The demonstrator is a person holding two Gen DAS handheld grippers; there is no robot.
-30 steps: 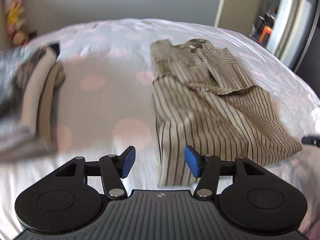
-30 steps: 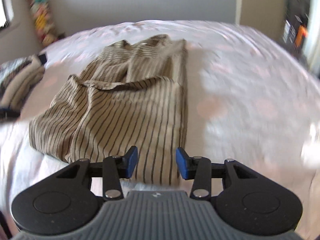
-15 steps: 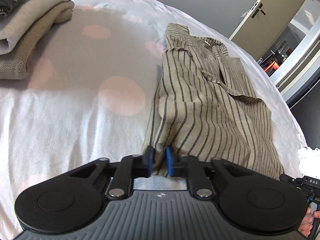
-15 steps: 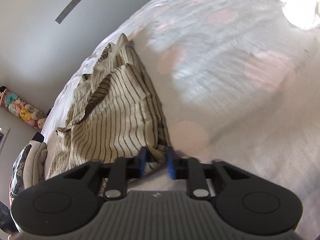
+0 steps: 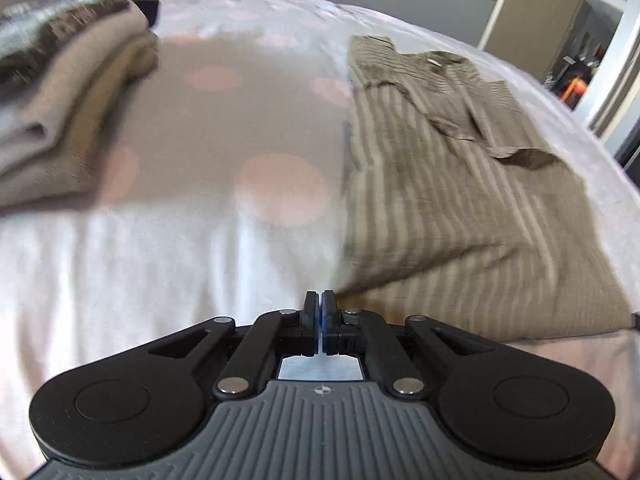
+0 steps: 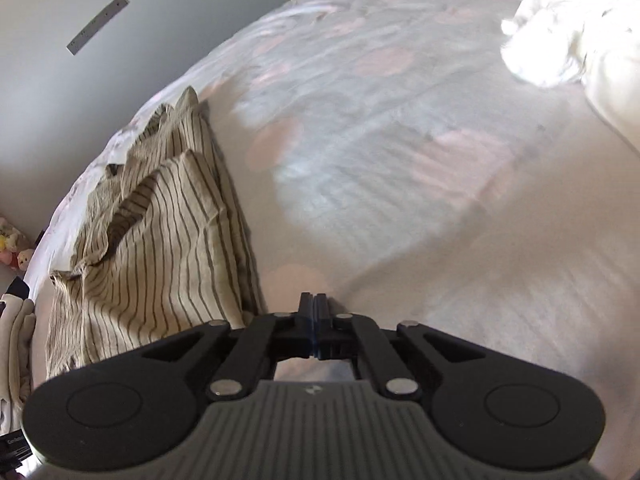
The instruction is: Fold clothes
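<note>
Left gripper (image 5: pixel 319 300): jaws clenched flat together, nothing visible between them; tips just beside the near left corner of the shirt, contact not determinable through motion blur.
Right gripper (image 6: pixel 314 303): jaws clenched together, no cloth seen between them; tips over bare bedcover, just beside the shirt's near right corner.
Striped shirt (image 5: pixel 460 184): beige with dark stripes, lying partly folded on the bed; collar end away from the grippers, hem end toward them. In the left wrist view it occupies the right half of the cover.
Shirt edges: left edge runs fairly straight away from the left gripper; near hem lies slanted; in the right wrist view the right edge (image 6: pixel 236 216) is a raised fold of stacked layers.
Open room, left: a broad bare stretch of bedcover (image 5: pixel 224 168) lies between the shirt and the folded stack.
Open room, right: bedcover (image 6: pixel 420 184) bare from the shirt's edge out to a crumpled white cloth (image 6: pixel 560 32) at the far right.
Folded stack (image 5: pixel 68 92): beige and patterned grey items piled at far left, well apart from the shirt.
Bed: white cover with pale pink dots, lightly creased.
Room: grey wall behind; open door (image 5: pixel 532 8) at far right.
</note>
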